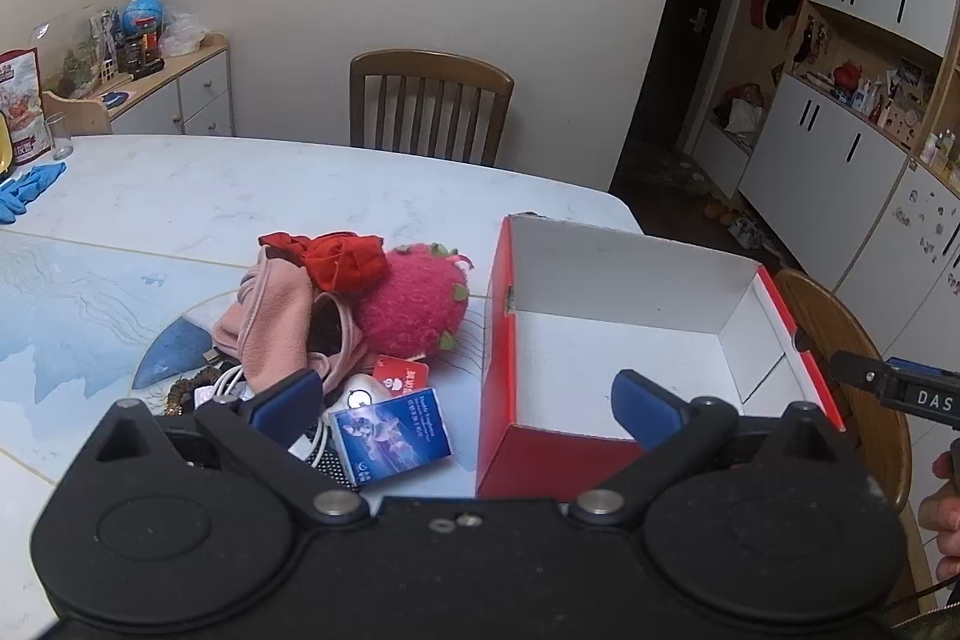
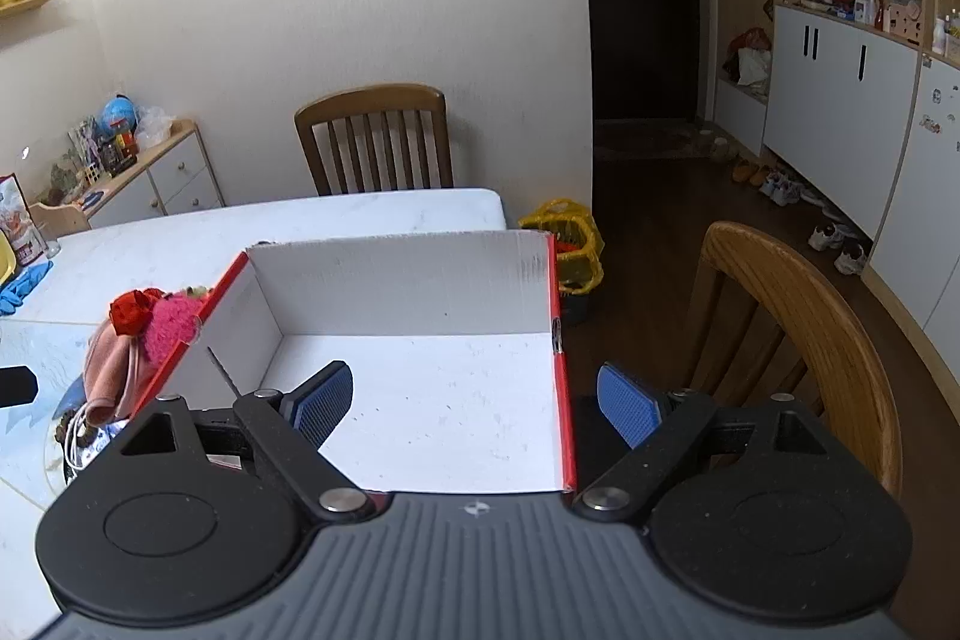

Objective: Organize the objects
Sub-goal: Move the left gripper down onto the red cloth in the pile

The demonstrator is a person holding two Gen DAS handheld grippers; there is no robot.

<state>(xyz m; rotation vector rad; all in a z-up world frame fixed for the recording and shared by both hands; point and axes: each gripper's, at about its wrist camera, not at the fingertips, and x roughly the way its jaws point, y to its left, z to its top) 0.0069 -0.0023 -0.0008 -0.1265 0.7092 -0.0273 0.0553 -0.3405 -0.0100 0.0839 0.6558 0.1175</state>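
Hovering: left gripper released, empty, nearest clutter pile just left of empty shoebox; right gripper released over shoebox.

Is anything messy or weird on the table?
Yes. A jumbled pile sits left of the box: pink cloth, red fabric, a fuzzy pink strawberry toy, a white cable and a blue packet, all heaped together. The box is empty, and its near left corner edge looks frayed.

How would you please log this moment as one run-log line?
left gripper: open, empty | right gripper: open, empty | red box: empty | pile: beside box
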